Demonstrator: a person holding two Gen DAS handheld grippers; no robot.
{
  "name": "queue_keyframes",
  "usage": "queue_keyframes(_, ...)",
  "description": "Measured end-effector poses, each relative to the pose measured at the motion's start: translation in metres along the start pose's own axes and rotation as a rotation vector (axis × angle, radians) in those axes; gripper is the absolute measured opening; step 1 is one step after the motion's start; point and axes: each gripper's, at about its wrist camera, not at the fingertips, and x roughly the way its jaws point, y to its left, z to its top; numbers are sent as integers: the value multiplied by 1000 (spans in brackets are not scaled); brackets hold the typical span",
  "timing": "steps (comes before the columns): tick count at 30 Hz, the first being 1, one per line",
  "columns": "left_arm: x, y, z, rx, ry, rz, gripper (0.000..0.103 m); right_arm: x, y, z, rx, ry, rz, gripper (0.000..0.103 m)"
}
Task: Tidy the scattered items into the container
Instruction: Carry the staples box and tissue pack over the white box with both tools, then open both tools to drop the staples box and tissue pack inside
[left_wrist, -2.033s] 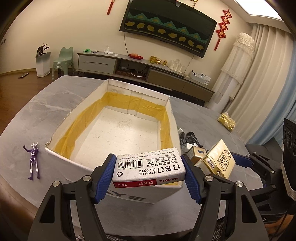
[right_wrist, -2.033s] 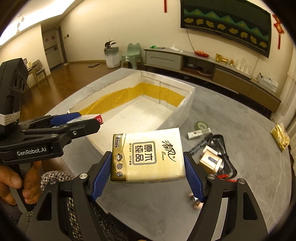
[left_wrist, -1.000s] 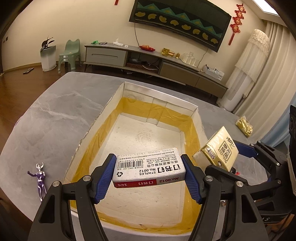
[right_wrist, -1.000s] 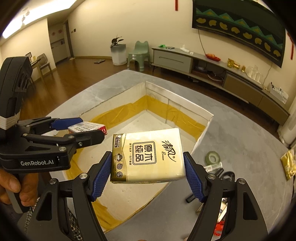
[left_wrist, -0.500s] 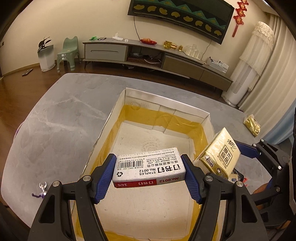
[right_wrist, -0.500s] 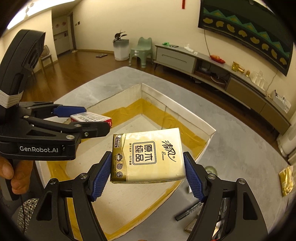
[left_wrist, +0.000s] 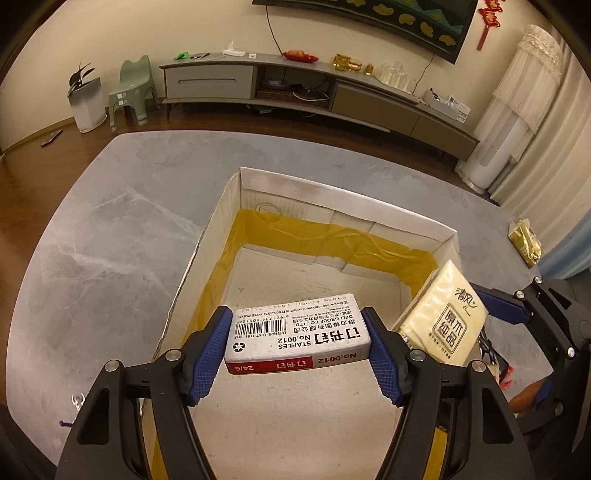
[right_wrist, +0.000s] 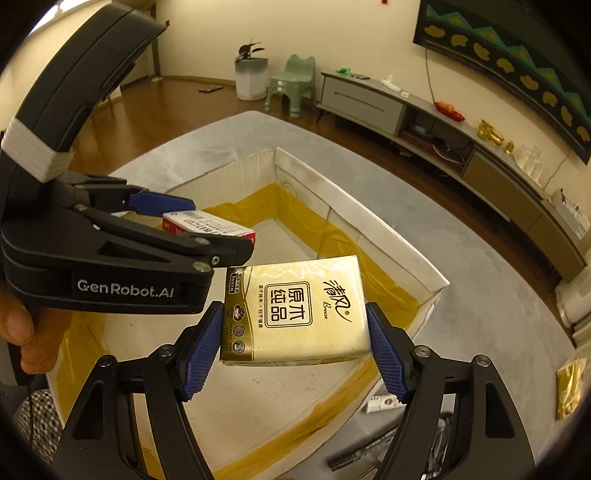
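My left gripper is shut on a white and red staples box, held above the inside of the open cardboard box lined with yellow tape. My right gripper is shut on a cream tissue pack, also over the cardboard box. In the left wrist view the tissue pack hangs over the box's right wall. In the right wrist view the left gripper with the staples box sits to the left, a hand on its handle. The box's floor is bare.
The box stands on a grey marble table. A gold packet lies at the far right. A small purple figure lies at the near left edge. Cables and small items lie right of the box. A TV cabinet stands behind.
Both grippers have moved forward and up over the box, from in front of its near wall to above its inside. Each still holds its item.
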Motion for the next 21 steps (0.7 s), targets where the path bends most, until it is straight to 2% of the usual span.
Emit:
queue_keyframes(6,29,-2,14,-2,63,18,71,26,-4,9,-48,63,22,77)
queue_keyframes(10,40,-12,19,55,60,92,71,40,-4,13,-83,100,13,77)
queue_keyframes(21,52,-28,12,191,46,217,72,50,-13,8,-108,128,-8,78)
